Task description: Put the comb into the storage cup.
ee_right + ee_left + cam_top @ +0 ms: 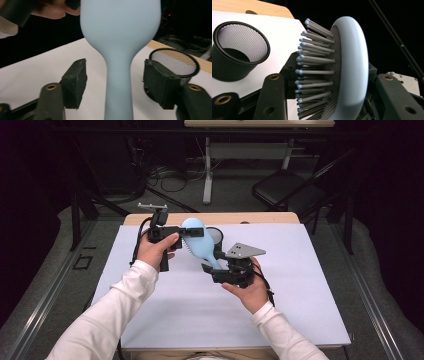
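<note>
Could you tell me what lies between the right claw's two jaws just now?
The light-blue hairbrush handle stands between them, untouched, with a gap on each side, in the right gripper view.

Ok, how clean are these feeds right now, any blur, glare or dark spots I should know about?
High view: table evenly lit, surroundings dark, no glare. Left gripper view: hairbrush bristles sharp, mesh cup slightly soft, black background. Right gripper view: brush handle close and soft-edged, the hand at the top blurred, the open right gripper pads dim.
</note>
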A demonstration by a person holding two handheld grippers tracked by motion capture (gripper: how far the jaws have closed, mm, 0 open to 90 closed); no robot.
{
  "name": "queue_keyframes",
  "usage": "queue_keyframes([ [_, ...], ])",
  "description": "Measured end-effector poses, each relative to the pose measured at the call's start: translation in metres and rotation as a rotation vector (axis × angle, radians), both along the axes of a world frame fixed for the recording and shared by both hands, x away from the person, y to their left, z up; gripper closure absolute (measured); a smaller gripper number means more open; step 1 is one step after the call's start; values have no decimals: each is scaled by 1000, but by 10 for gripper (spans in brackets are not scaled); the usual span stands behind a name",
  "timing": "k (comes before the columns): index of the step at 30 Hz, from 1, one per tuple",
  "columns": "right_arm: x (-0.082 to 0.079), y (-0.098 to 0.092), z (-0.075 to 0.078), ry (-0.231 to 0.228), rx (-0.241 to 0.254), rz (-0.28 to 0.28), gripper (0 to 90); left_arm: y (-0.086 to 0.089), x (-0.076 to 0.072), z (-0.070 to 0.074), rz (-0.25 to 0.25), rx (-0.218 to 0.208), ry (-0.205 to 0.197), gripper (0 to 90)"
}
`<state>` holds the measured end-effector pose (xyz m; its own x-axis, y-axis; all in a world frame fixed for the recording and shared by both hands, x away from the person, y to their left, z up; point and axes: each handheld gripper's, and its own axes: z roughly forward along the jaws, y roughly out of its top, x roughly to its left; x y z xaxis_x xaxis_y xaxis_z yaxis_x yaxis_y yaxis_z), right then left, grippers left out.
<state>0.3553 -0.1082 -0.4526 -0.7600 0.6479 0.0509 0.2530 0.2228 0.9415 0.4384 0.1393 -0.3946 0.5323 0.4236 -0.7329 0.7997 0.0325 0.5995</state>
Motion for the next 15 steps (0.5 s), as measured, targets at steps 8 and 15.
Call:
queue_keyframes([
  [8, 0, 1, -1, 5, 6, 7, 279, 0, 0, 0, 1, -2, 0, 493],
  [15, 2, -1, 0, -11, -4, -24, 152, 0, 0, 0, 2, 1, -2, 493],
])
